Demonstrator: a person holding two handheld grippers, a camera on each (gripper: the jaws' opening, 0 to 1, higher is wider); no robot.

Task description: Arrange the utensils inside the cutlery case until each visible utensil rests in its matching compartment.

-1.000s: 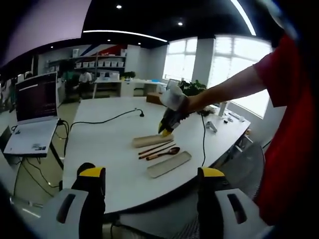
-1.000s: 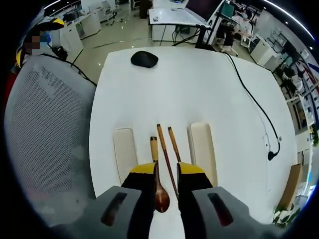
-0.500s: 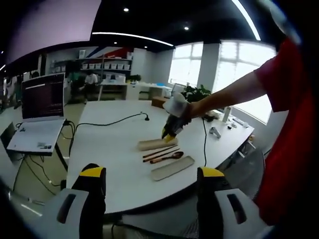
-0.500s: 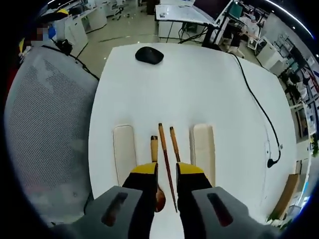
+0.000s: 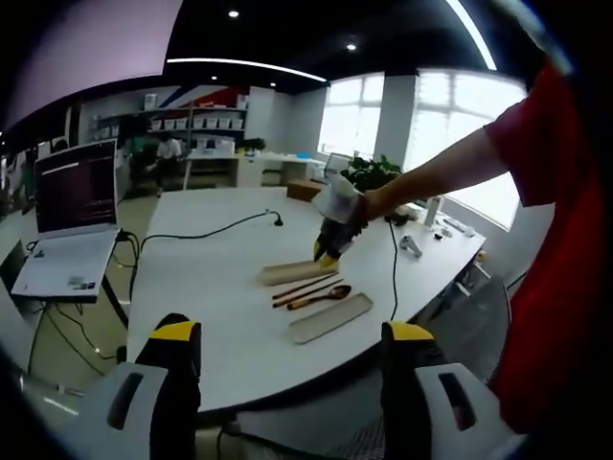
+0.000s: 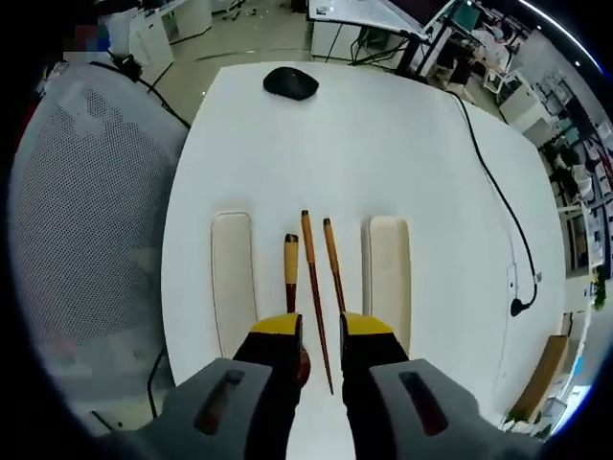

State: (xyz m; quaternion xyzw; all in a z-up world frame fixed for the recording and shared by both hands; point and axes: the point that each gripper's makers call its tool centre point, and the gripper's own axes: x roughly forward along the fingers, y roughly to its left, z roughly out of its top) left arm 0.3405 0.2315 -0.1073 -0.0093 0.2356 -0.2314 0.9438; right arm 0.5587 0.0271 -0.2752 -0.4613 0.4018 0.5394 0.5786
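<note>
**A:** What does the left gripper view show?

**B:** The left tongs [image 5: 283, 347] stand wide and hold nothing, well back from the worktop [image 5: 206, 273], probably to keep everything in sight. Out on it lie a spoon [image 5: 320, 296] and chopsticks [image 5: 299, 287] between two case halves [image 5: 330, 317]. The right tongs [image 5: 329, 253] hang above them.

**B:** And the right gripper view?

**A:** The right tongs [image 6: 318, 328] point down, jaws a narrow gap apart, gripping nothing. One chopstick [image 6: 314, 286] runs between the jaws; the spoon handle [image 6: 290, 273] sits beside it. Either half of the case [image 6: 233, 278] lies open, likely ready for loading.
</note>
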